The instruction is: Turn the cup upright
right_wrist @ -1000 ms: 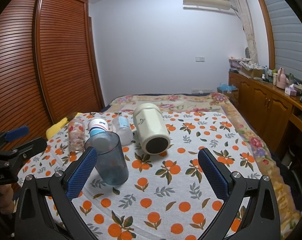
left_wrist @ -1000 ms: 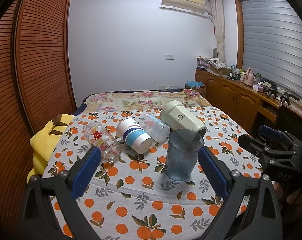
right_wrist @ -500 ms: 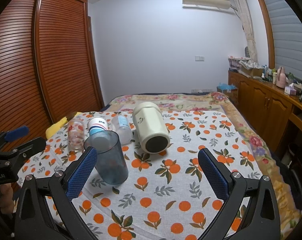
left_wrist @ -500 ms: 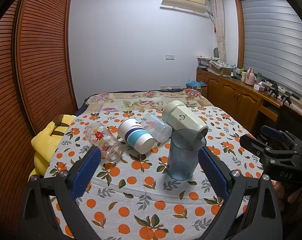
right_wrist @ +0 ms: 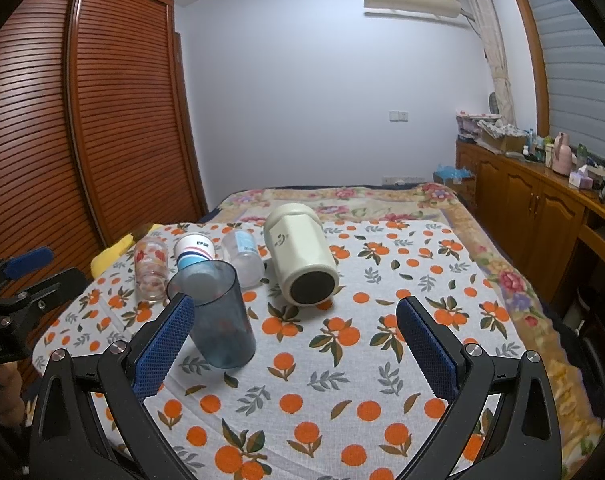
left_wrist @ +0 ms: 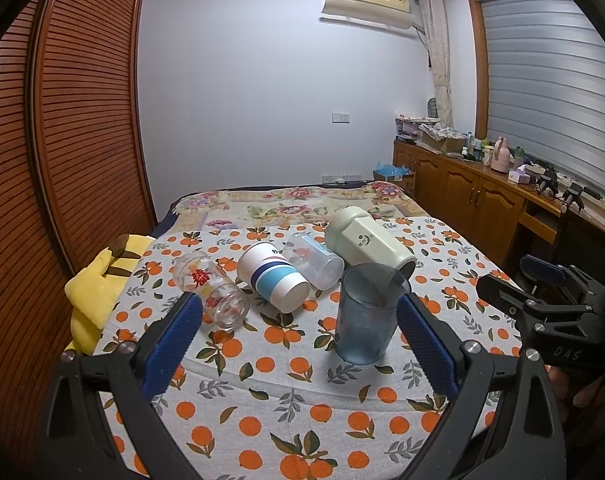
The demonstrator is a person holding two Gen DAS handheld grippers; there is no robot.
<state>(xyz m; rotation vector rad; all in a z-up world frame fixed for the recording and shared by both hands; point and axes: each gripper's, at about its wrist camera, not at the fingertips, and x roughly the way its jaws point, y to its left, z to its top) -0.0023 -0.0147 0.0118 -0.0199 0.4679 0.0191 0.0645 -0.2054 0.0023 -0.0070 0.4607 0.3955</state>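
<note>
A blue translucent cup [left_wrist: 366, 314] stands upright on the orange-print cloth [left_wrist: 302, 408]; it also shows in the right wrist view [right_wrist: 218, 316]. Behind it lie on their sides a cream mug [left_wrist: 366, 242] [right_wrist: 302, 264], a clear plastic cup [left_wrist: 314, 260] [right_wrist: 244, 258], a white cup with blue stripes [left_wrist: 272, 276] [right_wrist: 194, 252] and a glass with red print [left_wrist: 212, 290] [right_wrist: 150, 268]. My left gripper [left_wrist: 298, 344] is open and empty, in front of the cups. My right gripper [right_wrist: 294, 348] is open and empty, the blue cup by its left finger.
The cloth covers a bed [right_wrist: 342, 200] with a floral blanket. A yellow plush [left_wrist: 98, 280] lies at the left edge. A slatted wardrobe [left_wrist: 62, 140] stands left, a wooden cabinet [right_wrist: 542, 216] with clutter right. The other gripper shows at the view edges [left_wrist: 542, 308] [right_wrist: 14, 300].
Both grippers have drawn back and risen slightly from the cups; the blue cup stays upright. Nothing else moved.
</note>
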